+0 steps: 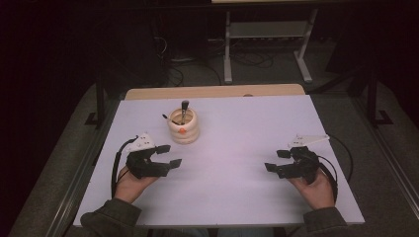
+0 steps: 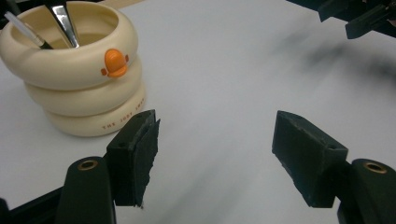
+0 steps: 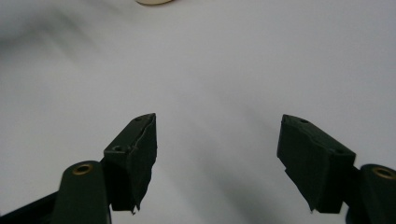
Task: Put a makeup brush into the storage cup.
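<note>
Both hand-held grippers, left [image 1: 165, 155] and right [image 1: 277, 161], are held released above the white tabletop [image 1: 237, 133]. A cream ringed ceramic holder [image 1: 183, 127] containing metal utensils [image 1: 184, 109] is seen upper left of centre; a straight, level approach is advised.

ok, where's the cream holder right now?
High view: cream holder sits upright left of centre on the white table, just ahead of the left tongs, apart.

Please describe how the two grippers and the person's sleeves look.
Both the left gripper and the right gripper are black, with blocky padded jaws and brass-coloured rivets. Each carries a pale three-cornered plate and trails a black cable. The sleeves are dark olive-grey.
</note>
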The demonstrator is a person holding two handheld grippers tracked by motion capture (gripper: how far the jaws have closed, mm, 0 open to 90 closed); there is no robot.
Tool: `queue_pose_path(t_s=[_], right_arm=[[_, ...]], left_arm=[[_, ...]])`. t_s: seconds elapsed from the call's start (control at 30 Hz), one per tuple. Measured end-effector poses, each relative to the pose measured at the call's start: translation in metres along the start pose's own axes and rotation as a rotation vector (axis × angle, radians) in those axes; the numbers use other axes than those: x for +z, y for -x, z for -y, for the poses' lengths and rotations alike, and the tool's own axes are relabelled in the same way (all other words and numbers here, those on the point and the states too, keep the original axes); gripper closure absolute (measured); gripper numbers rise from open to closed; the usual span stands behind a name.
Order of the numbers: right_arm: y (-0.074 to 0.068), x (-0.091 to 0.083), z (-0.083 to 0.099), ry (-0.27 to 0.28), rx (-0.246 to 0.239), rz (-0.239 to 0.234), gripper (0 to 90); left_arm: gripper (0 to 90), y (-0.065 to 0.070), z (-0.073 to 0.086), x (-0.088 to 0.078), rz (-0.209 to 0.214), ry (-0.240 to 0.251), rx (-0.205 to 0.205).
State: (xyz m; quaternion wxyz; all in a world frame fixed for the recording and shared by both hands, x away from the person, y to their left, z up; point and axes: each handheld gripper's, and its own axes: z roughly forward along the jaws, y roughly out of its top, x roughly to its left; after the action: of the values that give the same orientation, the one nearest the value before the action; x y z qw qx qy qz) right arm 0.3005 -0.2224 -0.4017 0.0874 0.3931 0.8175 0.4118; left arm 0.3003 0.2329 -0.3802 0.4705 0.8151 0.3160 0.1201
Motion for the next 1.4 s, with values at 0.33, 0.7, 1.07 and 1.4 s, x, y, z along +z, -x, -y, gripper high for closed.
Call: queue_pose_path(t_s=[0.33,0.7,1.07,1.4], right_arm=[[-0.003,0.003,0.0,-0.006,-0.006,-0.002,26.6],[-0.005,0.006,0.002,-0.015,-0.02,0.001,24.4],[-0.008,0.01,0.005,-0.029,-0.026,0.02,19.0],[-0.01,0.014,0.006,-0.039,-0.027,0.027,17.3]], left_arm=[[28.9,-0.001,0.017,-0.005,-0.025,-0.013,-0.015],[27.3,0.004,0.03,-0.008,-0.045,-0.037,0.005],[22.5,0.007,0.037,-0.015,-0.049,-0.037,-0.018],[19.0,0.008,0.036,-0.014,-0.05,-0.038,-0.013]])
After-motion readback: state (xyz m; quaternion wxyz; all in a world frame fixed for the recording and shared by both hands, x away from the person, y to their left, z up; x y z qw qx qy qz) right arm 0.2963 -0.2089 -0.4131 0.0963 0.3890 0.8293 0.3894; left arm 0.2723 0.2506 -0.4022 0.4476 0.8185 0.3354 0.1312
